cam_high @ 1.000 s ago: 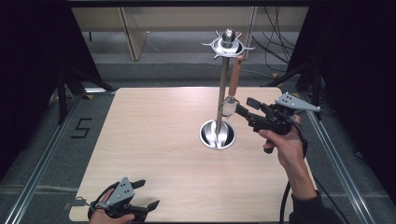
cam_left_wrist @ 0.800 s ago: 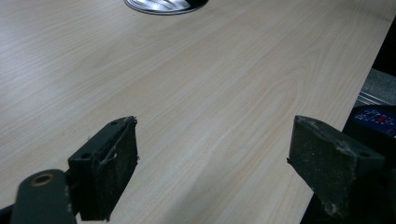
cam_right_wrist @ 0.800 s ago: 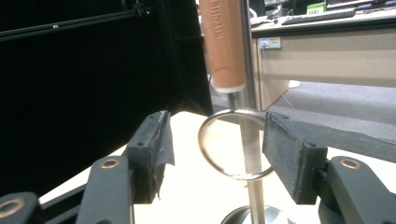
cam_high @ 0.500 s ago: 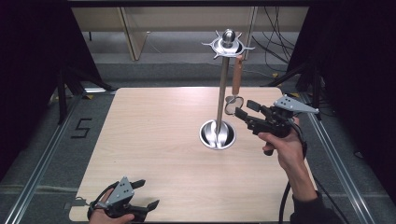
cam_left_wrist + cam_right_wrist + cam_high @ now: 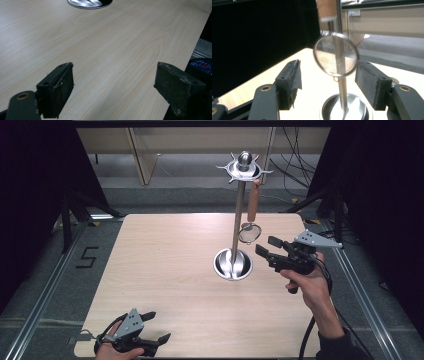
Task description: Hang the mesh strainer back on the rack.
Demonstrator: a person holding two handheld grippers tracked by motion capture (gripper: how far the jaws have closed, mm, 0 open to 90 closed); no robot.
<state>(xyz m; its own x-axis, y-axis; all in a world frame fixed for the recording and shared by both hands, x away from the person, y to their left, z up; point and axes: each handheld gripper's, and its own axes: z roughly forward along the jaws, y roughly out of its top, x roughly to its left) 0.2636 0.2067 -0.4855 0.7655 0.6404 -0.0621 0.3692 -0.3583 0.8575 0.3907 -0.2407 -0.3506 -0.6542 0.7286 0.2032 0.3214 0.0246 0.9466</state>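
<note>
Two claws spread — right claw (image 5: 264, 246) just opening, beside hanging strainer (image 5: 249, 233); left claw (image 5: 156, 327) empty.

One mark can be read: a black digit "5" (image 5: 86, 258) on the grey floor (image 5: 45, 270), just beside the left edge of the wooden table (image 5: 170, 270) as the high view shows it. A small label with red and blue print (image 5: 201, 63) sits off the right edge of the table in the left gripper view; its print is too blurred to read. No other text, brand or sign is legible.
</note>
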